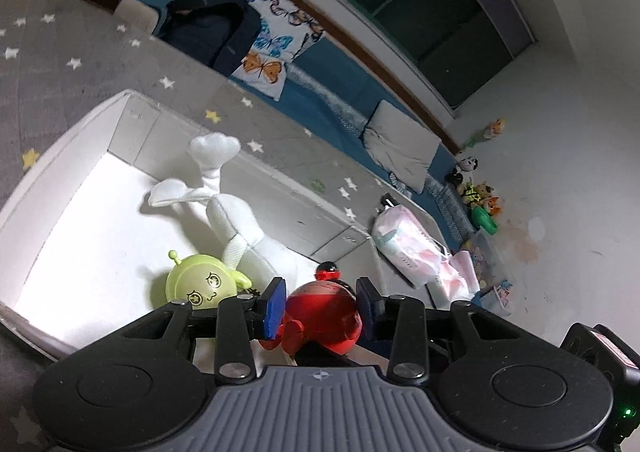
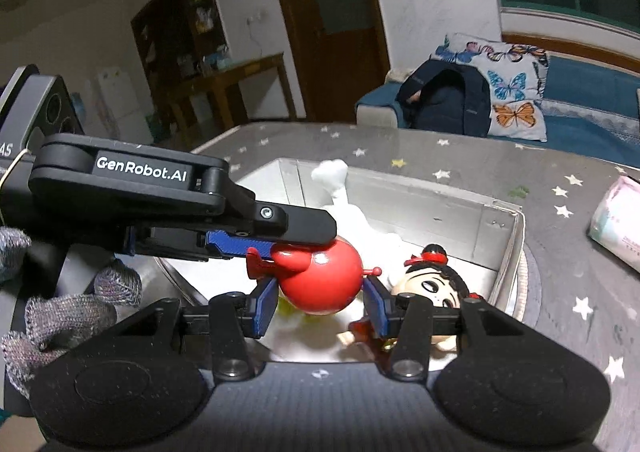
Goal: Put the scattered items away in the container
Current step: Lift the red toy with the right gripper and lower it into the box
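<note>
My left gripper [image 1: 322,306] is shut on a round red toy [image 1: 324,312] and holds it over the near end of a white box [image 1: 120,100]. The box holds a white plush figure [image 1: 236,220] and a green alien toy [image 1: 200,284]. In the right wrist view the left gripper [image 2: 304,240] comes in from the left and clamps the red toy [image 2: 320,280]. My right gripper [image 2: 322,304] is open, its blue pads either side of the red toy, apart from it. A doll with black hair and a red bow [image 2: 432,284] lies in the box [image 2: 508,252] beside the right pad.
The box stands on a grey star-patterned tablecloth [image 2: 480,172]. A pink tissue pack [image 1: 412,244] lies on the cloth beyond the box. A blue sofa with butterfly cushions [image 2: 516,84] and a dark backpack [image 2: 444,100] is behind. Toys line the wall [image 1: 476,192].
</note>
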A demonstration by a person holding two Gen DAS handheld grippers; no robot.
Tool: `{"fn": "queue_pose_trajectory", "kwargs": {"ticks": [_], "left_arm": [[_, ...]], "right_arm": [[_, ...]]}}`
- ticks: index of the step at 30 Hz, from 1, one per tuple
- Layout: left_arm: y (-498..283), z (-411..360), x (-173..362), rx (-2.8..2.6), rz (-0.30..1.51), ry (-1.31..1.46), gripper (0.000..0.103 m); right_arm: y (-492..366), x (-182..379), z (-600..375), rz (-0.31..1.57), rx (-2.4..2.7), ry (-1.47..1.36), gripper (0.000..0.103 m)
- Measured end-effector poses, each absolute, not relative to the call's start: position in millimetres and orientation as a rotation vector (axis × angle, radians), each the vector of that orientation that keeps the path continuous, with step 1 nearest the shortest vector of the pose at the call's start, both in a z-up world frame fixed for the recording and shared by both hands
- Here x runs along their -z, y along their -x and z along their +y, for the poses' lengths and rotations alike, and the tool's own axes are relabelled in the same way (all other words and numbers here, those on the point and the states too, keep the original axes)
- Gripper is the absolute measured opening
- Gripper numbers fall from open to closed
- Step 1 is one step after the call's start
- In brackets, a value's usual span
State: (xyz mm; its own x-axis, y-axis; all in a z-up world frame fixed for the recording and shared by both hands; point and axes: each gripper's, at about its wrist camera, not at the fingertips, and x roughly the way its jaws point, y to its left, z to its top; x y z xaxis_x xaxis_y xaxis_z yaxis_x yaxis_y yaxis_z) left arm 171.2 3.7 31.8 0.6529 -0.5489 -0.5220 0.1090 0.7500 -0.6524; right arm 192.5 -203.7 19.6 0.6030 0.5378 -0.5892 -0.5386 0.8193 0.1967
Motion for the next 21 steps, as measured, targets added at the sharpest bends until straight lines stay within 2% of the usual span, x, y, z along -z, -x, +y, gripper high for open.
{"fn": "queue_pose_trajectory", "kwargs": {"ticks": [21], "left_arm": [[-184.1,-0.9,-7.3,0.346,0.808,0.594,0.042]], "right_arm": [[-205.1,0.7,-155.5,0.772,-0.667,0.333,0.047]]}}
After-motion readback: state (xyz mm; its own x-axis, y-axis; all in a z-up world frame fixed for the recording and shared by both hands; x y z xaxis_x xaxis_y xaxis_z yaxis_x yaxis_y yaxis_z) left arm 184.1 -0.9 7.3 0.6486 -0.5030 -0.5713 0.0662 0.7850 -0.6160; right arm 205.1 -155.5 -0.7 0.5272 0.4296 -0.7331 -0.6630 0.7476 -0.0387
